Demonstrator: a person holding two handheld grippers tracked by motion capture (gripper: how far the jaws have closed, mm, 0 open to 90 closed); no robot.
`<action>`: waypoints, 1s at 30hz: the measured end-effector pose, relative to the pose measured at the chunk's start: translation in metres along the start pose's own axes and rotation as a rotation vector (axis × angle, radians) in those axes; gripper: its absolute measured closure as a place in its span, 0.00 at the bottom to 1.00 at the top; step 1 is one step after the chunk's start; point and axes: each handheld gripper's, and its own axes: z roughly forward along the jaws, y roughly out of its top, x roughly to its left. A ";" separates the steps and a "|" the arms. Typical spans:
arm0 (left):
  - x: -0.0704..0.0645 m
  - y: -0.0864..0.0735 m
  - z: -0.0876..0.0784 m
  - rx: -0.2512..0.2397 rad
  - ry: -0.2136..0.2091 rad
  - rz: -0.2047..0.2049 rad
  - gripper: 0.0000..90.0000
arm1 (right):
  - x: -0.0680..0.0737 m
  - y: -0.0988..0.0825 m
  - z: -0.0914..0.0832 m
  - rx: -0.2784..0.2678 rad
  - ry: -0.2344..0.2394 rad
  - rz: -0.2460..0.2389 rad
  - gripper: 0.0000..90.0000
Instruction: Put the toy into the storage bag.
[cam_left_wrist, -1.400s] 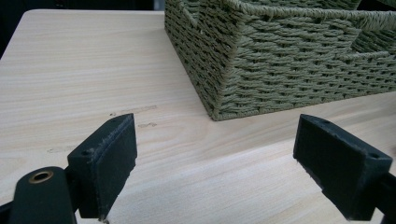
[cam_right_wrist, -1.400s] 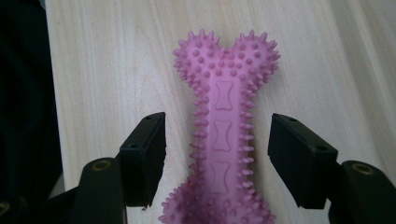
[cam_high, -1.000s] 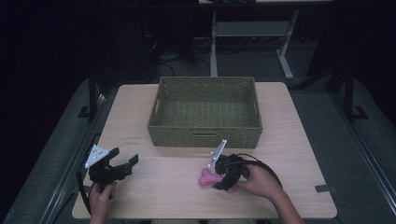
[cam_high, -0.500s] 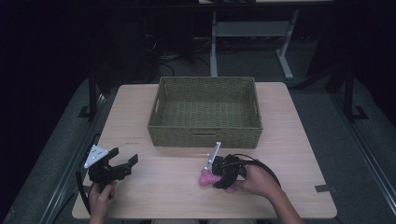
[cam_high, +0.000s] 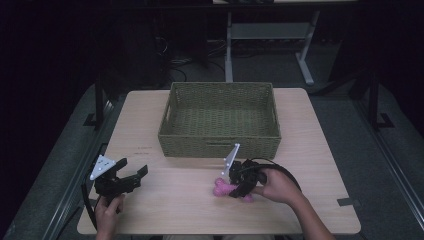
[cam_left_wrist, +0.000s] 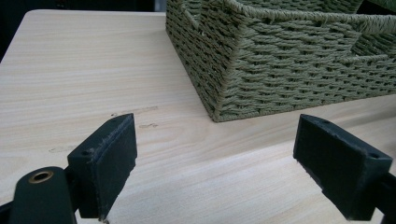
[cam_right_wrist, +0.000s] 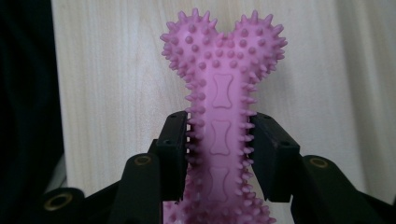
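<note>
At the near edge of the table (cam_high: 180, 210), around seven o'clock, the left gripper (cam_high: 134, 174) is resting low in the person's left hand (cam_high: 107, 212), its jaws standing wide apart and released, with bare wood between them in the left gripper view. Its pads (cam_left_wrist: 109, 158) are pointing toward the near left corner of the basket (cam_left_wrist: 280, 70).

At about five o'clock, the right gripper (cam_high: 239, 191) is lying close to the tabletop in the right hand (cam_high: 277, 186). Its jaws have just been closing, and they are now grasping the pink dog toy (cam_right_wrist: 223, 116) across its spiky shaft, the pads pressing on both sides in the right gripper view. The bone-shaped toy (cam_high: 222, 188) is sitting just in front of the basket's near wall, apart from it, and its knobbed end is pointing away from the gripper toward nine o'clock.

Farther off, at twelve o'clock, the woven green basket (cam_high: 218, 146) is standing on the table's middle, and nothing is showing on its woven floor in the high view.
</note>
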 end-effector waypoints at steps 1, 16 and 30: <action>-0.001 0.000 0.000 -0.002 -0.001 -0.001 0.14 | -0.002 0.000 -0.003 -0.004 0.009 -0.002 0.64; 0.001 -0.001 -0.002 -0.006 0.007 -0.010 0.14 | -0.023 -0.001 -0.036 -0.030 0.038 0.006 0.64; 0.003 -0.001 -0.003 -0.012 0.014 -0.017 0.14 | -0.037 0.007 -0.056 -0.040 0.041 -0.002 0.65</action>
